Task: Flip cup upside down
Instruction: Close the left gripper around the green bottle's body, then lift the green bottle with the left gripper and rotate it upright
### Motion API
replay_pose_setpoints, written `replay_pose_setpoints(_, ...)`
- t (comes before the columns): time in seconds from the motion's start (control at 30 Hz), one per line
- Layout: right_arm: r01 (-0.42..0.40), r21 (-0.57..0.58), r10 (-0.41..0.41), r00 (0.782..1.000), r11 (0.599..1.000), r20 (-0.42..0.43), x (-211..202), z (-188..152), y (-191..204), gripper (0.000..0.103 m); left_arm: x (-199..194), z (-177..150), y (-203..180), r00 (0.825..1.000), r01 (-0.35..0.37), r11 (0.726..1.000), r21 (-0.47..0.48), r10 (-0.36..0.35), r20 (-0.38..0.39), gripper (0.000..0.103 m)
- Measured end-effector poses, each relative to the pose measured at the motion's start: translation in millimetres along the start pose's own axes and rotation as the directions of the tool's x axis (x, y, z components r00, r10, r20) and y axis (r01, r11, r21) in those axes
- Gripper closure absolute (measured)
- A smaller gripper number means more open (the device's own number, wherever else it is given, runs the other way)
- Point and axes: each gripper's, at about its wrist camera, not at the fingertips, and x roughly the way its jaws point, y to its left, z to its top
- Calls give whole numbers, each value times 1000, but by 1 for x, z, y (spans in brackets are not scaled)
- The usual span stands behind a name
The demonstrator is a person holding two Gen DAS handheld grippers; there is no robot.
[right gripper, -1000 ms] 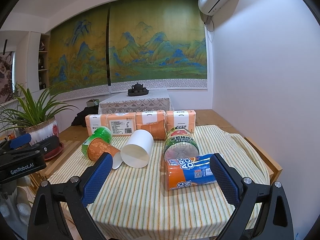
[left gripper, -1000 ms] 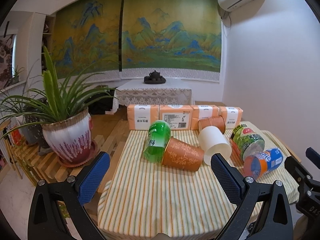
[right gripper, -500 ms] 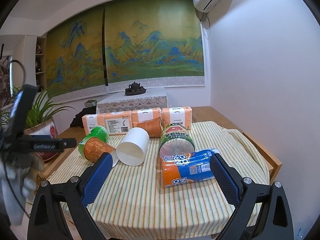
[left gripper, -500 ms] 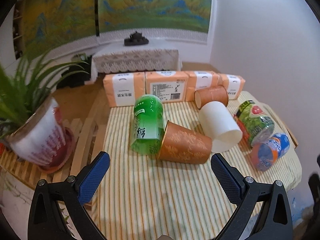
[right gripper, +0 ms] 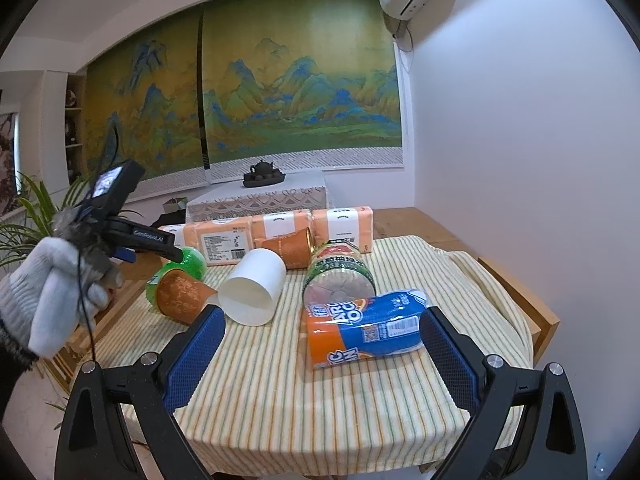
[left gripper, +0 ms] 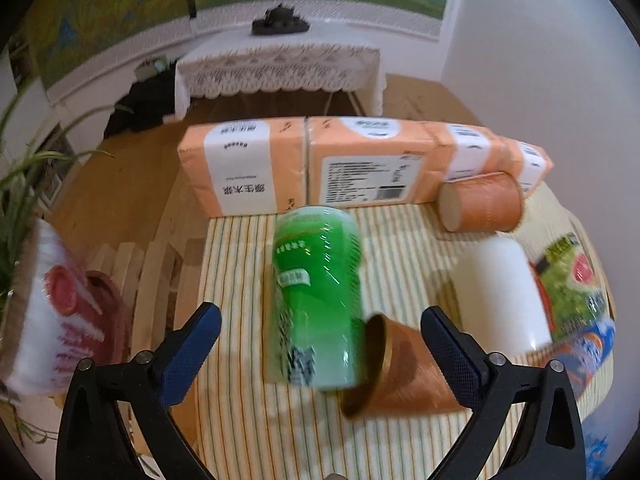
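Observation:
A green cup (left gripper: 318, 296) lies on its side on the striped tablecloth, between the open jaws of my left gripper (left gripper: 320, 360), just ahead of the fingertips. An orange patterned cup (left gripper: 400, 372) lies on its side touching it, by the right finger (left gripper: 452, 360). In the right wrist view the green cup (right gripper: 188, 260) and orange cup (right gripper: 180, 292) lie at the table's left, under the left gripper (right gripper: 160, 246) held by a gloved hand. My right gripper (right gripper: 320, 356) is open and empty above the table's front edge.
A white cup (right gripper: 254, 290), a second orange cup (right gripper: 288, 246), a green-labelled cup (right gripper: 340, 276) and a blue-orange cup (right gripper: 364, 326) lie on their sides. Orange tissue packs (left gripper: 312, 164) line the table's back edge. A potted plant (left gripper: 48, 312) stands at the left.
My left gripper has moved forward and down over the table's left side, closing in on the green cup. My right gripper has stayed nearly still.

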Motion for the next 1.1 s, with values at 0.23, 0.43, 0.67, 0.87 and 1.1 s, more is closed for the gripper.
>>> replay_pose_setpoints(0.23, 32, 24, -31, 999, 999, -34, 6, -3, -14, 7, 35, 19, 20, 996, 29, 998, -60, -34, -79, 11)
replay_pose_setpoints(0.43, 42, 53, -37, 996, 998, -87, 12, -4, -28, 7, 59, 23, 28, 988, 56, 995, -87, -68, -139, 25)
replay_pose_setpoints(0.67, 51, 67, -45, 995, 996, -93, 13, -7, -32, 7, 64, 22, 33, 986, 76, 990, -120, -93, -142, 38)
replay_pose_setpoints(0.87, 44, 63, -38, 995, 997, -90, 11, -7, -30, 7, 55, 20, 42, 989, 72, 988, -139, -89, -121, 38)
replay_pose_setpoints(1.1, 25, 59, -20, 996, 998, -84, 10, -7, -23, 7, 20, 9, 65, 993, 67, 984, -165, -82, -84, 38)
